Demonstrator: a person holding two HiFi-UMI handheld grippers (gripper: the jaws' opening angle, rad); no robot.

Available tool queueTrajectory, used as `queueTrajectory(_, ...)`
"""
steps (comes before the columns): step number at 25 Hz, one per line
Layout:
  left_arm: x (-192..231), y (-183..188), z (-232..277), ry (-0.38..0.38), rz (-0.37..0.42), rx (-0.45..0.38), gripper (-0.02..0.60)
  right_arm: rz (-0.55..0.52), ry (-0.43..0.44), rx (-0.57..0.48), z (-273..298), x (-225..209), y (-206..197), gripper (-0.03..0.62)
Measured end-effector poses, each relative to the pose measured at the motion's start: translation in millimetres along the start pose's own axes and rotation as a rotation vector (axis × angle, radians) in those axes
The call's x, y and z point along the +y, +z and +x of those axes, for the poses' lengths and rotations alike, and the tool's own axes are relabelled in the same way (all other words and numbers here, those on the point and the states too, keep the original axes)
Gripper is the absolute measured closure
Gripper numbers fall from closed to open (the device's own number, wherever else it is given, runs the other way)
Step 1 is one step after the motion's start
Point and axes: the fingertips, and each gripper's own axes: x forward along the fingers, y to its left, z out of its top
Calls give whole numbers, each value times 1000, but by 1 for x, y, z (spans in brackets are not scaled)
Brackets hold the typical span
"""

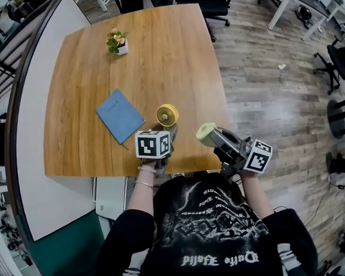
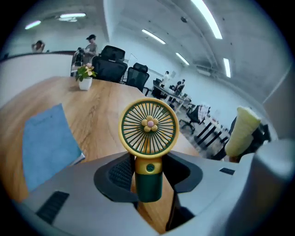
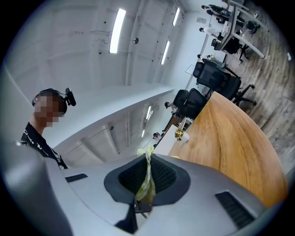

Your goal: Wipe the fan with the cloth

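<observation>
Nearest the camera, a person in a black printed T-shirt [image 1: 216, 231] holds a gripper in each hand at the near edge of a wooden table [image 1: 79, 140]. The left gripper [image 1: 161, 133] has its jaws clamped on the dark green handle of a small yellow fan [image 1: 167, 115], with the pads pressing it from both sides. The round grille stands just beyond the fingertips, and its flower-shaped hub faces back along the gripper. This hold appears meant to steady the fan and present its face for wiping. Whether the fan's base touches the tabletop cannot be told. Just to the right, and apart from the fan, the right gripper [image 1: 214, 138] has its jaws closed on a pale yellow-green cloth [image 1: 205, 133]. A thin fold is pinched between the pads and a bunched end pokes out past the tips, probably left free as the wiping surface. The cloth is near the fan but not on it, so the wiping looks not yet begun. Farther out, a blue notebook [image 1: 120, 115] lies flat on the table to the fan's left. A small potted plant [image 1: 118, 42] stands near the far edge. Office chairs [image 1: 211, 1] stand beyond the table on the wood-look floor [image 1: 261, 70].
</observation>
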Motion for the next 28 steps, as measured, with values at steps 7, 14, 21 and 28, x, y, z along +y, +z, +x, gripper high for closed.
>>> queueTrajectory(7, 12, -21, 22, 120, 286, 167, 380, -1, -50, -8, -11, -6, -10, 569)
queueTrajectory(14, 13, -40, 32, 119, 344, 270, 380, 14, -70, -3, -15, -7, -15, 569)
queueTrajectory(21, 9, -43, 31, 87, 259, 257, 380, -6, -162, -12, -20, -19, -14, 569)
queueTrajectory(28, 14, -35, 24, 118, 203, 161, 304, -72, -258, -34, -22, -35, -11, 569)
